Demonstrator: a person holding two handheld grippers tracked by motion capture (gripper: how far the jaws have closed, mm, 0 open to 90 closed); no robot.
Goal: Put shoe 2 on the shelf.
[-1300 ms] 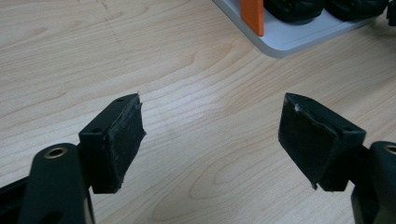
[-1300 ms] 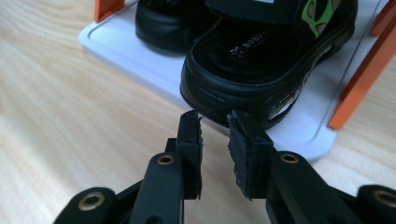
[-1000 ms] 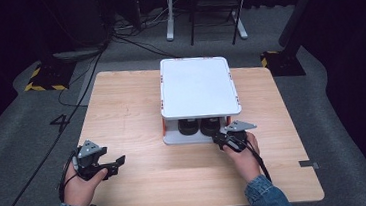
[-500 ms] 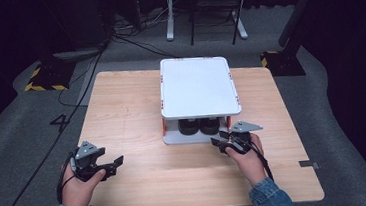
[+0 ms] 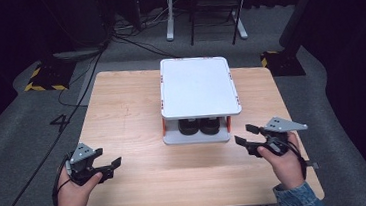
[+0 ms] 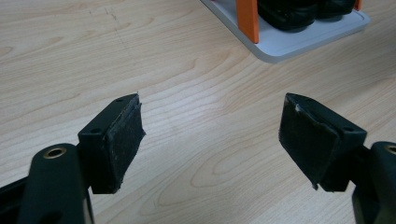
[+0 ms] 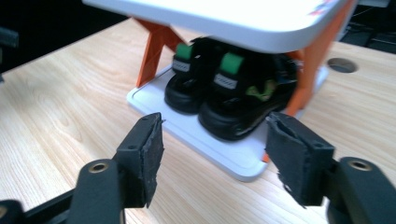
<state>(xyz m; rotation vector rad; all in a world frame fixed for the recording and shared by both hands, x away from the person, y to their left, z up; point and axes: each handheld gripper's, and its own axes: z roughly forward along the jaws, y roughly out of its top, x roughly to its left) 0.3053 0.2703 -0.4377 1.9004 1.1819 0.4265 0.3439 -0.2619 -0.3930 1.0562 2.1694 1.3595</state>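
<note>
On the wooden bench (image 5: pixel 136 112) stands a small white two-tier rack (image 5: pixel 197 84) with orange uprights, set toward the far middle of the top. A pair of black shoes (image 5: pixel 199 126) sits side by side on its lower shelf, under the white top board; in the right gripper view they show green tabs at the heels, which point out toward the person. The right hand-held gripper (image 5: pixel 246 134) hangs just off the rack's near right corner, above the bench and apart from the shoes, aimed back toward them. Its jaws have just been opening and now stand released, with nothing between the pads (image 7: pixel 152 156); only the front lip of the lower shelf and the toe of the nearer shoe lie beyond the gap. The left hand-held gripper (image 5: pixel 110 168) is at the near left of the bench, well apart from the rack, held low over bare wood. Its jaws are also spread wide and empty, with the wood grain plain between them in the left gripper view.
</note>
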